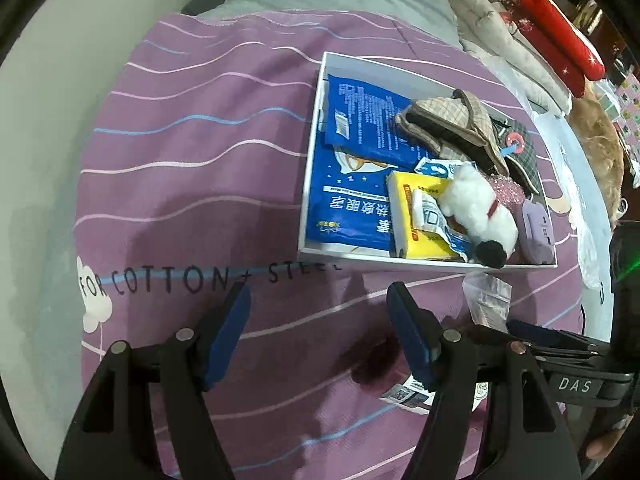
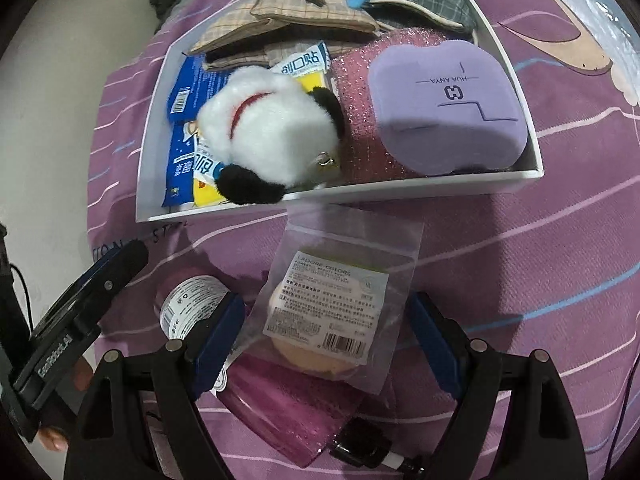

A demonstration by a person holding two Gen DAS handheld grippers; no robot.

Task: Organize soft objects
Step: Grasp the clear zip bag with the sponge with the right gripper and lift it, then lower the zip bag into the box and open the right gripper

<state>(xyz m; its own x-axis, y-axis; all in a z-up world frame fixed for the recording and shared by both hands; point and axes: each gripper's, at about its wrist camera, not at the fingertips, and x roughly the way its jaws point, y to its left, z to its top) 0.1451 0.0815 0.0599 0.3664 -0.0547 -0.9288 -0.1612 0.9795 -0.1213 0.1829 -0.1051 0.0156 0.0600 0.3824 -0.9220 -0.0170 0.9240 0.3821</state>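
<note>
the puff bag (image 2: 340, 304), a clear zip bag with a white label over a peach puff, lies flat on the purple bedspread (image 2: 540, 280) just outside the box's near wall, at about 12 o'clock from the right tongs (image 2: 326, 340). those tongs are spread wide, one blue pad on each side of the bag's lower half; whether the pads (image 2: 218, 336) touch the plastic cannot be told. under the bag's near end lies a magenta pouch (image 2: 288, 404), and at 9 o'clock from the bag a labelled roll (image 2: 192, 304) rests against the left pad.

the white box (image 2: 400, 190) at 12 o'clock holds a white plush (image 2: 272, 128) with black ends, a lilac case (image 2: 444, 108) on a pink glittery sponge (image 2: 356, 120), plaid cloths (image 2: 296, 16), blue packets (image 2: 192, 84) and a yellow pack (image 1: 416, 220).

the left tongs (image 1: 320, 316) hover over bare bedspread at 9 o'clock from the bag, open and holding nothing; the box (image 1: 316, 160) sits at their 1 o'clock.
</note>
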